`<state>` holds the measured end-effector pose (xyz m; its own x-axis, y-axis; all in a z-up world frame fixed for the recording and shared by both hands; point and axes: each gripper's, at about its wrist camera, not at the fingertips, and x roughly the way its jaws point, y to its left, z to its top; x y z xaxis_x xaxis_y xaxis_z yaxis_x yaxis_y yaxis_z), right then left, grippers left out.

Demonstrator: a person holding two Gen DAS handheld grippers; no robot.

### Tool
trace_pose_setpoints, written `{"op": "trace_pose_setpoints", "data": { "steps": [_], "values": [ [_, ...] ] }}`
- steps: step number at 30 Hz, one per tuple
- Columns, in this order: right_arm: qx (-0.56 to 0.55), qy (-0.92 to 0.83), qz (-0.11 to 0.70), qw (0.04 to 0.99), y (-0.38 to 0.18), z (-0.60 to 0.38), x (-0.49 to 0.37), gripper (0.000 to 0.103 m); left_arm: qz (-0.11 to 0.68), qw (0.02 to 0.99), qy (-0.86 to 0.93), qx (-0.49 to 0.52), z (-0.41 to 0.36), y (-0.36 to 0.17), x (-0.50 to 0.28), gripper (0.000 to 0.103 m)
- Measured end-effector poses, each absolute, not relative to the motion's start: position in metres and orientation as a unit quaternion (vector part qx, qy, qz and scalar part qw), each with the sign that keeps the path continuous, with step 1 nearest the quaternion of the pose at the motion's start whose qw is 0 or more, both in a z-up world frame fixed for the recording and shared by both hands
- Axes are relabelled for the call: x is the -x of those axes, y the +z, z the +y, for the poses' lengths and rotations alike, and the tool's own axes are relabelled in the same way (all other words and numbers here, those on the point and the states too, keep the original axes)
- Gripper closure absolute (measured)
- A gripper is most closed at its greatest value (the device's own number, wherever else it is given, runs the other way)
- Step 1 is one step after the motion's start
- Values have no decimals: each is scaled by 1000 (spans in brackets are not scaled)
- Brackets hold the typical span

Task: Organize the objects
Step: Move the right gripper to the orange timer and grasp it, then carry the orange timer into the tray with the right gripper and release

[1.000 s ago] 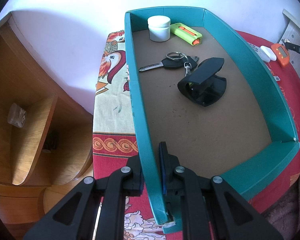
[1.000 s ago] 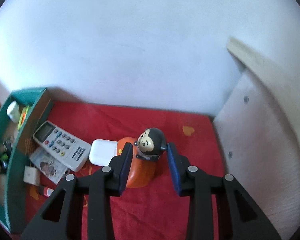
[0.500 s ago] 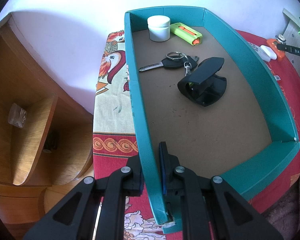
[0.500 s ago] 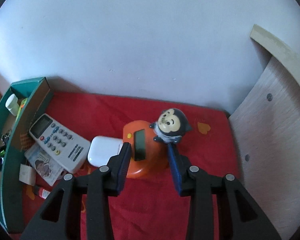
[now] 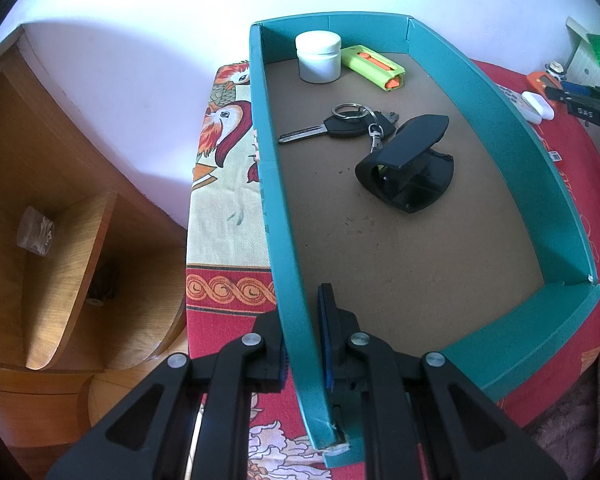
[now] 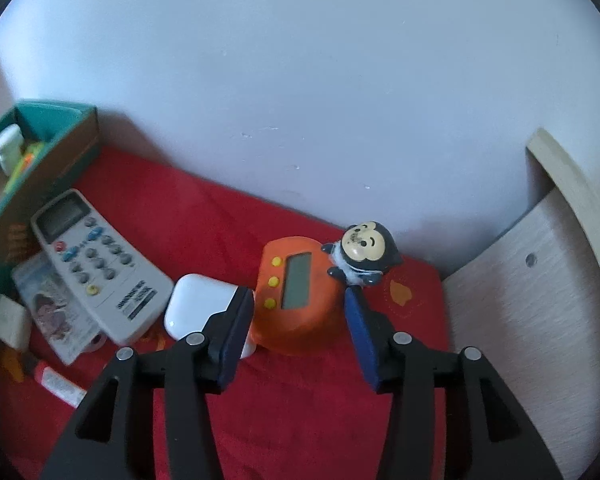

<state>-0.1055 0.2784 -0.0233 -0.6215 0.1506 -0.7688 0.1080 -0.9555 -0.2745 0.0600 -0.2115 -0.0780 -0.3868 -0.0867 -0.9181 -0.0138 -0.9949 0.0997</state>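
My left gripper (image 5: 302,320) is shut on the left wall of the teal tray (image 5: 268,184). In the tray lie a white jar (image 5: 318,56), a green and orange cutter (image 5: 374,66), a key on a ring (image 5: 340,126) and a black clip holder (image 5: 408,168). On the red cloth, an orange timer (image 6: 296,300) with a cartoon figure (image 6: 360,256) at its far right corner lies between the fingers of my right gripper (image 6: 297,295). Those jaws are opening, and a gap shows at the right pad.
Left of the timer lie a white earbud case (image 6: 200,304), a grey remote (image 6: 96,272), a leaflet (image 6: 56,312), a white eraser (image 6: 10,322) and a red tube (image 6: 56,384). A pale wooden panel (image 6: 540,300) stands on the right. A wooden shelf unit (image 5: 60,220) sits left of the table.
The right gripper has sunk and rolled, and its jaws have spread. The cartoon figure, once between the pads, now sits beyond the right finger. The left gripper keeps its hold on the tray wall.
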Motion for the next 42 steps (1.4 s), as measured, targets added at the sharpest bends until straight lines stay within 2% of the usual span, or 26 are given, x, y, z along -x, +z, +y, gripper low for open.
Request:
{"op": "trace_pose_setpoints", "data": {
  "steps": [4,14,18,20,24,32,33,34,35,36,39,42],
  "values": [
    [434,898,-71,-19,-17,302,104,52,-46,23,-831,-554,-229,-83,-65,94],
    [488,873,-4,10,-55,343,148,48,-47,24,-830,-555,-238,-82,-67,94],
    [471,875,111,-11,-58,372,151,45,-49,24,-830,-556,-241,-82,-67,94],
    [461,869,173,-38,-60,388,152,38,-52,24,-829,-557,-246,-84,-67,94],
    [451,861,231,-55,-59,411,161,37,-53,25,-828,-557,-251,-85,-70,94],
    [466,847,253,-23,-53,423,177,38,-55,26,-828,-558,-266,-85,-77,94],
    [467,844,264,-19,-55,426,179,43,-56,26,-828,-558,-266,-85,-78,94],
    [465,842,271,-19,-55,427,180,62,-56,26,-828,-558,-266,-84,-78,94],
    [460,843,280,-18,-53,430,179,69,-55,26,-828,-558,-269,-85,-79,94],
    [454,846,281,-17,-50,431,178,69,-55,26,-828,-557,-271,-85,-81,94],
    [427,882,201,-12,-26,417,166,70,-55,26,-828,-557,-275,-83,-84,94],
    [395,917,56,10,-2,385,150,71,-56,26,-828,-557,-280,-83,-86,93]
  ]
}}
